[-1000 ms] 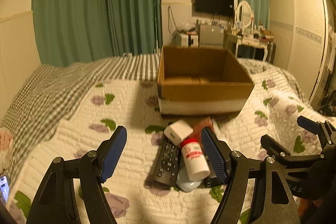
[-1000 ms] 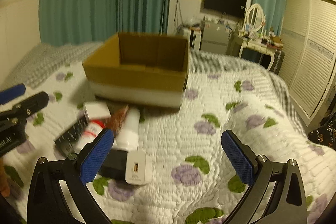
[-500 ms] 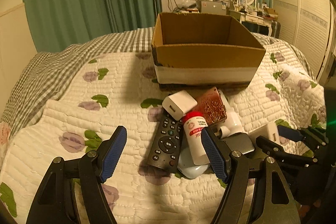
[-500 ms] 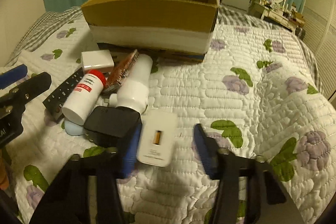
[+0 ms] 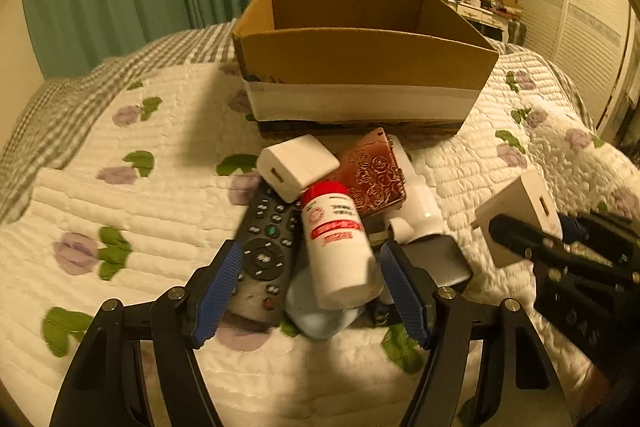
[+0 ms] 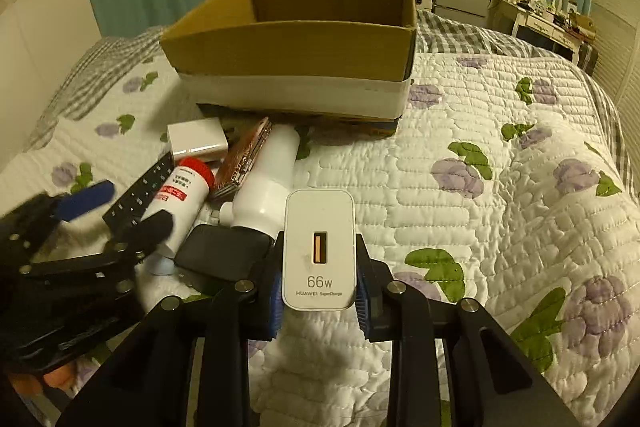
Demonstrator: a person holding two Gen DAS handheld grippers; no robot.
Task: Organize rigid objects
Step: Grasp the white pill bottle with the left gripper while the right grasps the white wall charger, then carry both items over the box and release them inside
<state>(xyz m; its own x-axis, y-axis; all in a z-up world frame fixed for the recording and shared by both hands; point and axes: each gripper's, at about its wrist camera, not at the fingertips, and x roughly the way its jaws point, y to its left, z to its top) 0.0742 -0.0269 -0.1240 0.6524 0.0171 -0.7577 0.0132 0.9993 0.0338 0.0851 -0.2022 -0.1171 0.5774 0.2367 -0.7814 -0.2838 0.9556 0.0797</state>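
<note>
A pile of items lies on the quilt in front of an open cardboard box point(image 5: 360, 59). My left gripper point(image 5: 308, 291) is open, its jaws on either side of a white red-capped bottle point(image 5: 338, 247) and a black remote point(image 5: 264, 251). A white cube charger point(image 5: 296, 167), a copper embossed case point(image 5: 374, 173) and a white bottle point(image 6: 266, 183) lie behind. My right gripper point(image 6: 318, 287) is shut on a white 66W charger point(image 6: 319, 251), held just above the quilt; it also shows in the left wrist view point(image 5: 516, 215).
The floral quilt point(image 6: 500, 187) covers the bed, with a checked blanket point(image 5: 60, 107) at the far left. A dark flat device point(image 6: 224, 257) and a pale blue object point(image 5: 320, 319) lie in the pile. Green curtains, a TV and a dresser stand behind.
My right gripper has closed on the white 66W charger and lifted it slightly. My left gripper has moved forward and down over the bottle and remote.
</note>
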